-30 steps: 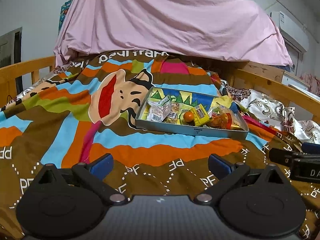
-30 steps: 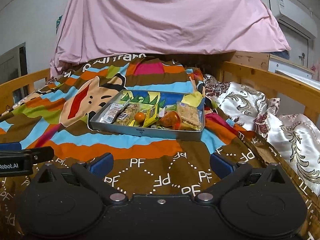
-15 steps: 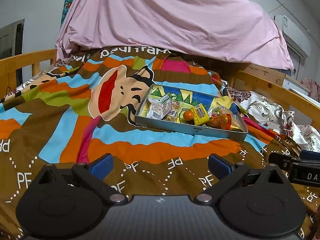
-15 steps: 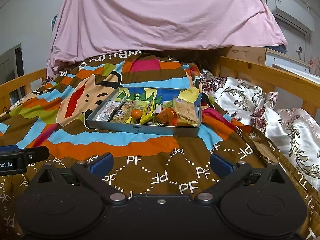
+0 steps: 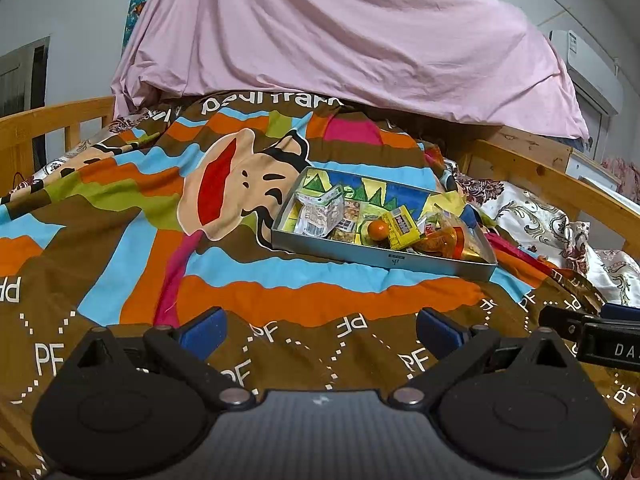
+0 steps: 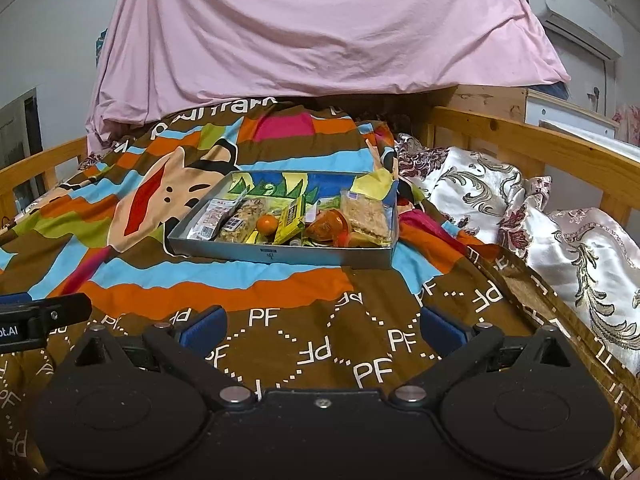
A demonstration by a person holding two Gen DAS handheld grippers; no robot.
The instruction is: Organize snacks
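Both tools hang low over the near end of the bed, well short of the snacks. Left tool (image 5: 320,330): blue-padded fingers (image 5: 202,330) spread wide, nothing between them. Right tool (image 6: 322,328): same, fingers wide apart and empty; its tip also shows at the right edge of the left view, and the left tool's tip at the left edge of the right view.

Snacks sit in a shallow grey metal tray (image 6: 276,255) on the striped cartoon blanket (image 6: 280,332), further up the bed and right of the big cartoon face print. In the tray, left to right: clear-wrapped packets (image 6: 218,218), a grain bar (image 6: 242,220), a small orange ball (image 6: 267,224), a yellow packet (image 6: 290,220), an orange wrapper (image 6: 328,228), a wrapped cracker block (image 6: 368,216) against the right wall. From the left view the orange ball (image 5: 378,230) lies mid-tray beside the yellow packet (image 5: 402,222); the tray's (image 5: 384,258) near wall faces the camera.

Pink sheet (image 6: 320,28) drapes over something at the far end. White floral quilt (image 6: 560,240) bunched along the right side by the wooden bed rail (image 6: 540,148). Air conditioner (image 6: 576,12) on the far right wall.
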